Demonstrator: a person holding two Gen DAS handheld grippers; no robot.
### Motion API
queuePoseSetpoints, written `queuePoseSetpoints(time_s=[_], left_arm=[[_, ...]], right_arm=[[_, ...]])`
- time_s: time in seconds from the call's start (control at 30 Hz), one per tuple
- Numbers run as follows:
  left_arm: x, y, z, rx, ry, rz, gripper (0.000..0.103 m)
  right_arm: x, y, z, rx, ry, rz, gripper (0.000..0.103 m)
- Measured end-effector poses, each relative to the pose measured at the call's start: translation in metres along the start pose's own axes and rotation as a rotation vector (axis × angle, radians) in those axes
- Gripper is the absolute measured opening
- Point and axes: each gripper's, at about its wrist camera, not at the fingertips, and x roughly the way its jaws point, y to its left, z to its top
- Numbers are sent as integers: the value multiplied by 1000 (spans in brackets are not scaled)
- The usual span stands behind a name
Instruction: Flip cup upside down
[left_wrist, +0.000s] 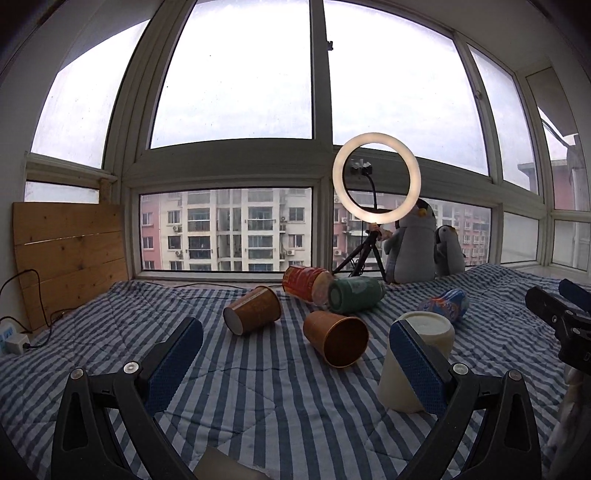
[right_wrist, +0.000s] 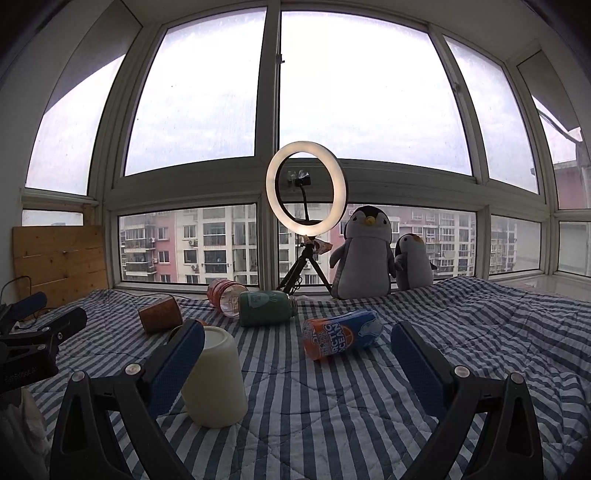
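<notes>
White cup (right_wrist: 214, 380) is seen base-up on the striped bed (right_wrist: 332, 424), beside the left finger of the right tool (right_wrist: 297, 373). Both tools, incl. left tool (left_wrist: 295, 369), are held wide open w/ nothing gripped. Cup is judged light, stiff, prob. smooth plastic; best taken across mid-wall, w/ moderate squeeze.

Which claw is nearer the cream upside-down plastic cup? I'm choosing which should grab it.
Hard to call. The cream upside-down plastic cup sits just beyond the left claw's right finger and beside the right claw's left finger.
</notes>
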Motion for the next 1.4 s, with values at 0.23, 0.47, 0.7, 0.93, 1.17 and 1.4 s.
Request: queuePoseSetpoints(time_s=[0.23, 0.47, 0.7, 0.93, 1.17, 1.4], left_arm=[[0, 1, 0, -4, -9, 6, 102], [0, -1, -1, 6, -8, 16, 102], [1, -1, 0, 2, -5, 17, 102], [1, -1, 0, 6, -4, 18, 102], [1, -2, 0, 8, -3, 19, 102], [1, -2, 0, 8, -3, 19, 102]], right_arm=[[3, -3, -1, 9, 10, 2, 100], [2, -2, -2, 4, 11, 2, 101], [4, -2, -1, 4, 13, 4, 101], [4, -2, -1, 5, 13, 3, 101], [3, -2, -1, 2, 14, 4, 101], [3, -1, -1, 2, 16, 5, 101]])
